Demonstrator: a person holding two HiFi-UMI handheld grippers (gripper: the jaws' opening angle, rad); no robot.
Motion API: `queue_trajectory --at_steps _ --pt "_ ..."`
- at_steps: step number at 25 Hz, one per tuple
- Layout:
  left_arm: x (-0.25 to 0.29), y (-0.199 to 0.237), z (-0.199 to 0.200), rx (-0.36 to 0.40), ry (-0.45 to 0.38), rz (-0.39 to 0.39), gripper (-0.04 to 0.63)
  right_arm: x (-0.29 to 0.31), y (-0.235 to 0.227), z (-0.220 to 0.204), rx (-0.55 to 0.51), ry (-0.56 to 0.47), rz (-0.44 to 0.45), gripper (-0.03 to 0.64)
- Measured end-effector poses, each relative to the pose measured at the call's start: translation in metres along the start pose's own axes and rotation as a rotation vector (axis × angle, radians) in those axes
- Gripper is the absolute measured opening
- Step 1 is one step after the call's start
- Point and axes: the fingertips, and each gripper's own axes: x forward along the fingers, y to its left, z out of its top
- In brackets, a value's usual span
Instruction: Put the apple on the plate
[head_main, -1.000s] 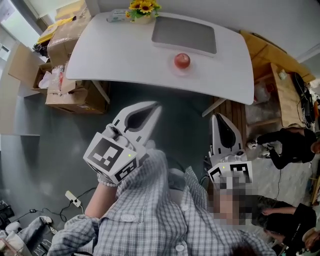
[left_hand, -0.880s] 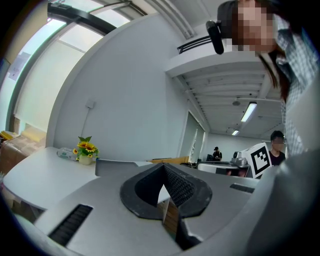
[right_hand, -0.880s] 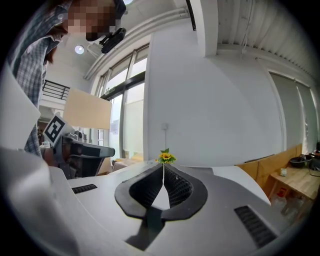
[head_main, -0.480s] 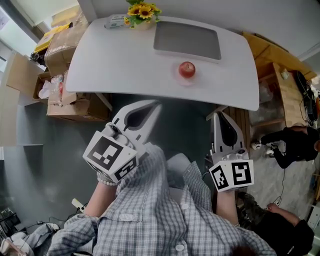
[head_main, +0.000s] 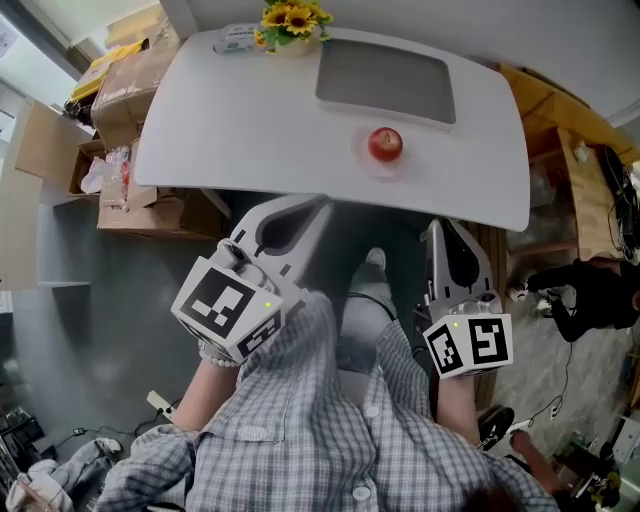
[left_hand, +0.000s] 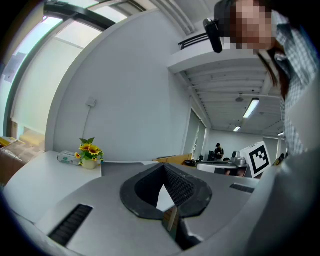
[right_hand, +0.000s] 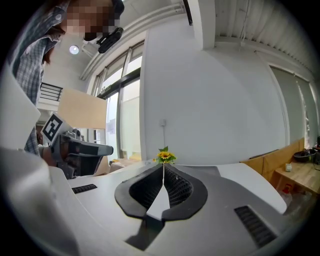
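A red apple (head_main: 385, 144) rests near the front edge of the white table (head_main: 250, 120), on what looks like a small white plate (head_main: 384, 166) that barely stands out from the tabletop. Both grippers are held close to the person's chest, well short of the table and over the dark floor. My left gripper (head_main: 322, 203) is shut and holds nothing; in its own view the left gripper (left_hand: 164, 166) has its jaws meeting at the tip. My right gripper (head_main: 437, 225) is also shut and empty, as the right gripper (right_hand: 163, 165) shows in its own view.
A grey tray (head_main: 386, 82) lies at the back of the table, behind the apple. A pot of sunflowers (head_main: 290, 18) and a small packet (head_main: 235, 37) stand at the far edge. Cardboard boxes (head_main: 130, 70) crowd the left side, wooden furniture (head_main: 560, 120) the right.
The head view has drifted, so the table and apple now sit lower and further right in it. Both grippers stay shut and roughly in place near the chest.
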Motion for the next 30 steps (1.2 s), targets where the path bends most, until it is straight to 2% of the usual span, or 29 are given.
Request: queue_trajectory --at_steps 10,15,23,30 --pt "0.041 0.029 0.009 -0.026 0.013 0.082 0.009 0.054 -0.035 0.010 -0.008 0.009 0.080 0.023" --pt "0.076 0.033 0.013 -0.045 0.015 0.125 0.009 0.080 -0.068 0.012 -0.002 0.031 0.122 0.023" --pt "0.116 0.045 0.009 -0.110 0.028 0.256 0.009 0.118 -0.112 0.009 0.001 0.091 0.224 0.023" --pt "0.143 0.060 0.000 -0.126 0.052 0.381 0.009 0.148 -0.142 -0.005 -0.022 0.168 0.307 0.023"
